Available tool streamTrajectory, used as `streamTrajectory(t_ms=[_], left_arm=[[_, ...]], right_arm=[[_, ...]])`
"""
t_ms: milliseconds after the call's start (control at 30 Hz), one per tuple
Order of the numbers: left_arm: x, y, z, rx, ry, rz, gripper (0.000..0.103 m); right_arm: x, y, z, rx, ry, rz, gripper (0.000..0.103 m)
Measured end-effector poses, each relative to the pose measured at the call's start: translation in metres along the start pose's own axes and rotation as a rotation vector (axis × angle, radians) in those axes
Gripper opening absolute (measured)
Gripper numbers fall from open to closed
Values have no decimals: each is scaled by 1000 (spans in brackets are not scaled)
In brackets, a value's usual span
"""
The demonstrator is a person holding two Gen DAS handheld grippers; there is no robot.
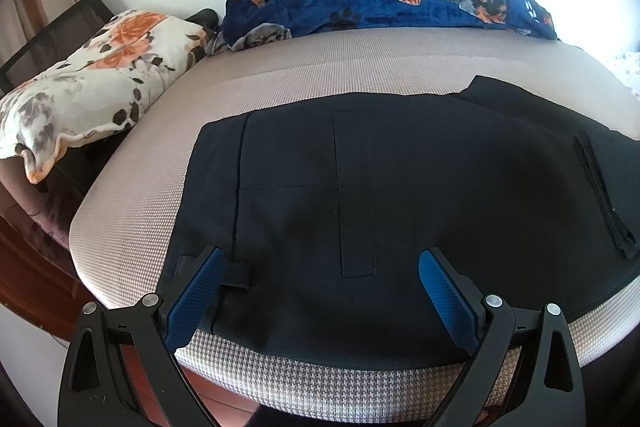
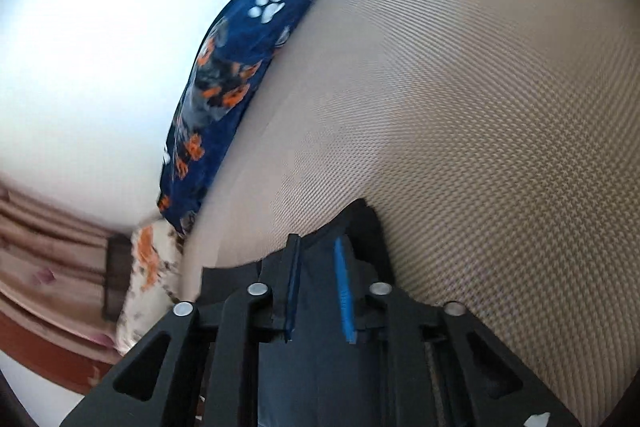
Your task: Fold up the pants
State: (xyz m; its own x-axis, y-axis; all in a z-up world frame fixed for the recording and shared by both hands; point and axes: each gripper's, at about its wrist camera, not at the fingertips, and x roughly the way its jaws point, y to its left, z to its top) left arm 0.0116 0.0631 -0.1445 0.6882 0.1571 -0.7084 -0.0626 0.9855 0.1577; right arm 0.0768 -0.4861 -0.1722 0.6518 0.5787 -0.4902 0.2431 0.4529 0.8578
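Note:
Dark navy pants (image 1: 400, 167) lie flat across the beige mattress (image 1: 320, 75), waist end toward the front edge, with a back pocket and a belt loop showing. My left gripper (image 1: 322, 253) hovers over that near part, blue pads wide apart and nothing between them. In the right wrist view, which is tilted and blurred, my right gripper (image 2: 317, 239) has its pads close together with a fold of the dark pants (image 2: 366, 227) pinched between them, just above the mattress (image 2: 480, 107).
A blue dog-print blanket (image 1: 400, 3) is bunched along the far side by the white wall and also shows as the blanket (image 2: 240, 59). A floral pillow (image 1: 100, 75) lies at the left end. Curtains (image 2: 48, 235) hang beyond the bed.

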Motion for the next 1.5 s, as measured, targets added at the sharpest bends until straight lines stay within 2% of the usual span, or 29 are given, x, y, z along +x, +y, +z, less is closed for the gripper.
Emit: streamTrajectory(t_ms=[67, 167, 267, 333, 400, 533, 600, 667, 733, 867, 933, 1000, 1033, 1133, 1233, 1500], left_arm=[[0, -1, -1, -1, 0, 0, 97], [1, 0, 0, -3, 0, -1, 97], [2, 1, -1, -6, 0, -2, 97], [1, 3, -1, -4, -4, 3, 97], [0, 4, -1, -6, -9, 5, 97], [0, 7, -1, -12, -13, 3, 97], [0, 7, -1, -12, -14, 2, 97], [0, 7, -1, -15, -15, 2, 97], [1, 8, -1, -19, -16, -2, 97], [0, 11, -2, -28, -18, -5, 97], [-1, 14, -3, -32, -21, -5, 97], [-2, 17, -4, -38, -23, -8, 97], [-2, 18, -5, -41, -24, -10, 97], [-3, 21, -7, -49, -28, -12, 97], [-3, 26, -10, -59, -30, -28, 97], [-7, 32, -14, -71, -40, -91, 97]], right_arm=[[2, -11, 1, 62, 9, 7, 0], [3, -18, 2, 104, 11, 28, 0], [1, -14, 1, 83, 4, 11, 0], [1, -1, 0, 30, -11, -16, 1], [-3, 14, -4, -28, -29, -30, 12], [-5, 58, -26, -172, -33, 30, 13], [-1, 88, -46, -291, -6, 57, 14], [10, 115, -69, -399, 43, 69, 24], [24, 138, -100, -499, 94, 72, 29], [54, 169, -164, -656, 187, 72, 30], [61, 178, -187, -712, 176, 52, 31], [66, 184, -212, -782, 124, 13, 33], [70, 186, -222, -811, 117, -4, 38], [78, 187, -236, -846, 153, -29, 40], [81, 188, -239, -873, 148, -75, 40], [87, 180, -240, -844, 152, -120, 41]])
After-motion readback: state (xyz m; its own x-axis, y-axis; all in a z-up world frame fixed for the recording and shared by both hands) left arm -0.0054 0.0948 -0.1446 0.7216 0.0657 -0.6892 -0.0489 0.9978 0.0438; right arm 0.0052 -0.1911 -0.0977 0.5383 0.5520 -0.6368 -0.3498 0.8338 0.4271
